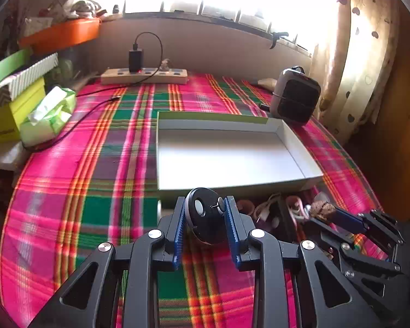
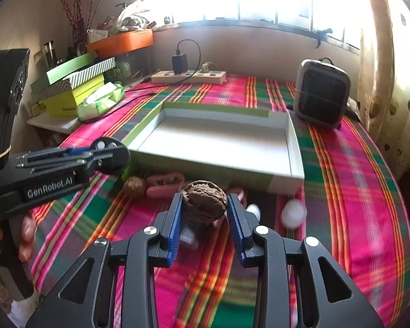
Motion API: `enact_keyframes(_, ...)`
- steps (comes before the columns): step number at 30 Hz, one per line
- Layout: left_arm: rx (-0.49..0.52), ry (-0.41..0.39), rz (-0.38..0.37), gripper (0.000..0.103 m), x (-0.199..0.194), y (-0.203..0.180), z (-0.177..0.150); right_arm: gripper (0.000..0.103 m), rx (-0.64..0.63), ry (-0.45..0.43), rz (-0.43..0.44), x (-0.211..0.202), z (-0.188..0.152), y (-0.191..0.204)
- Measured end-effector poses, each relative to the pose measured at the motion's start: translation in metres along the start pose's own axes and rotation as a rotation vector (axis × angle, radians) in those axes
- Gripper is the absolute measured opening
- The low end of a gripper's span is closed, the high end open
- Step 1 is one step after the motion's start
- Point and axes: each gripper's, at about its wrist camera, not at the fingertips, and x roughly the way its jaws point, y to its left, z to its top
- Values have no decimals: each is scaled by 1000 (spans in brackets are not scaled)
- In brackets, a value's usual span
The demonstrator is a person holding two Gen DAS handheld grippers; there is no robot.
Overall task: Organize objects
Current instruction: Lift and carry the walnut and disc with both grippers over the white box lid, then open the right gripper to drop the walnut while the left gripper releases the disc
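The left tongs (image 1: 205,213) are gripping a round black disc (image 1: 205,218) with a white spot on its face, the blue pads (image 1: 179,232) pressing on its two sides and holding it on edge, clear of the plaid cloth (image 1: 95,177) covering the worktop. The right tongs (image 2: 205,205) are clamping a walnut (image 2: 205,201) between their pads, also lifted off the cloth. Both loads are hanging just in front of the near wall of a shallow white tray (image 2: 296,147) with a green rim, which is lying flat on the cloth with nothing inside it. Between the tongs and the tray a small heap is lying on the cloth: a second walnut (image 2: 135,186), a pink clip (image 2: 164,184) and a white ball (image 2: 293,213), the rest too blurred to name. Fingers (image 2: 27,235) are wrapping the left handle at the edge of the right view. Beyond the tray's right corner a small grey heater (image 2: 321,93) is standing; at the back a power strip (image 2: 188,77) with a black charger (image 2: 179,64) plugged in is lying under the window. Stacked boxes (image 2: 68,93) and a tissue pack (image 2: 102,99) are sitting to the left.
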Motion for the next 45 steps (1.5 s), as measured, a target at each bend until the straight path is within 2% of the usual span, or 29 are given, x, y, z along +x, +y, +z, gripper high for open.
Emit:
enact_keyframes(10,40,4,-5,25,27,0,33,34,-22,21,-5,36,43,-13)
enact_keyframes(20,69,60,4,25,66,5,63,34,-29,84,-19,83,75,-27)
enact_keyframes(29,82,107,11,25,99,6,80,34,-17,168,-54,124,90,-39)
enact_keyframes(45,55,145,23,25,115,17,79,34,-36,202,-87,145,95,-41)
